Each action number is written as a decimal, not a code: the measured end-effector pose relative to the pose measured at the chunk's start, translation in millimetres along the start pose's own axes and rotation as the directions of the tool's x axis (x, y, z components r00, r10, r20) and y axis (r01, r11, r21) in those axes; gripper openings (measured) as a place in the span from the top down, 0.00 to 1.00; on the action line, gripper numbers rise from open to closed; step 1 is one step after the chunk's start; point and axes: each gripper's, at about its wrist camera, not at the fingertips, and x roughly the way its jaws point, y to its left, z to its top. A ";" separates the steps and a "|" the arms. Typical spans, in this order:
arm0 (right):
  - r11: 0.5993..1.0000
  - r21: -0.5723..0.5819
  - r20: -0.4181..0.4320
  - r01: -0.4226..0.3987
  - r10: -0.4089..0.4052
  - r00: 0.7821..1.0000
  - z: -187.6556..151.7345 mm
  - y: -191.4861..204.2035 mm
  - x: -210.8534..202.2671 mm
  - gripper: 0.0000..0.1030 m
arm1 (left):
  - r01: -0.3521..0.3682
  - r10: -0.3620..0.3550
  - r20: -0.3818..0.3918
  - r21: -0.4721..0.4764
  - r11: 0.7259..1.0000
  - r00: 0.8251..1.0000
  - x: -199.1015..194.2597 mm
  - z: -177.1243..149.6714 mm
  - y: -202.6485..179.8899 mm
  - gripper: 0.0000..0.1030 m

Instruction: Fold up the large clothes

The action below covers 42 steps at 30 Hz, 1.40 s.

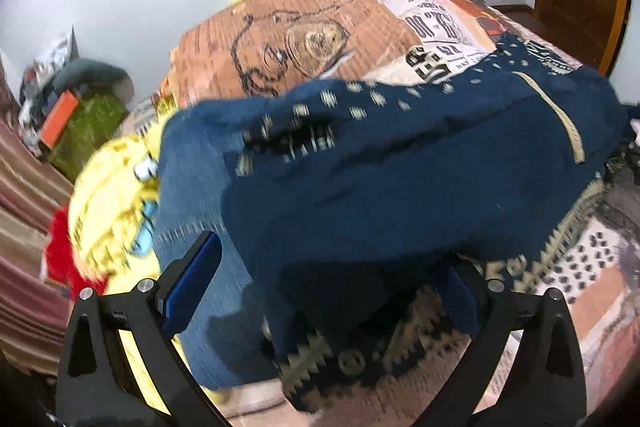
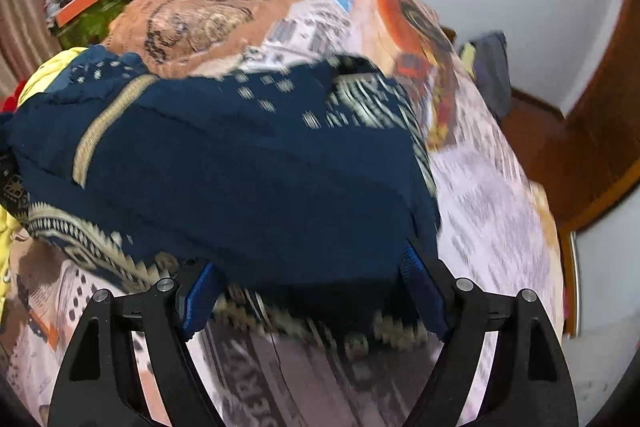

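A large navy garment (image 1: 400,167) with cream patterned trim lies bunched on the bed, and it also shows in the right wrist view (image 2: 248,163). My left gripper (image 1: 332,267) stands wide open at its near edge, and cloth drapes over the right finger. My right gripper (image 2: 312,291) is wide open too, with its blue-padded fingers (image 2: 200,299) tucked under the garment's near hem. Both views are blurred by motion.
The bed wears a printed orange and newspaper-pattern cover (image 1: 288,39). A yellow cartoon cloth (image 1: 116,195) and a red one (image 1: 60,259) lie at the left. A cluttered side table (image 1: 72,107) stands by the wall. A wooden door (image 2: 600,115) is at the right.
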 end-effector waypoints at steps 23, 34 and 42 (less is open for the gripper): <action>0.979 0.154 0.095 -0.136 0.122 0.988 103.9 -34.0 -9.5 0.23 | 0.121 -0.114 0.040 -0.322 0.939 0.993 16.0 85.2 87.9 0.03; 0.977 0.045 -0.074 -0.210 0.213 0.974 58.2 16.1 51.1 0.23 | 0.144 -0.154 -0.073 -0.131 0.981 0.985 46.9 30.7 9.0 0.01; 1.000 0.014 -0.043 -0.022 0.023 0.999 49.6 -34.9 54.3 0.26 | 0.193 -0.205 -0.040 -0.205 0.960 0.978 43.5 7.0 38.6 0.00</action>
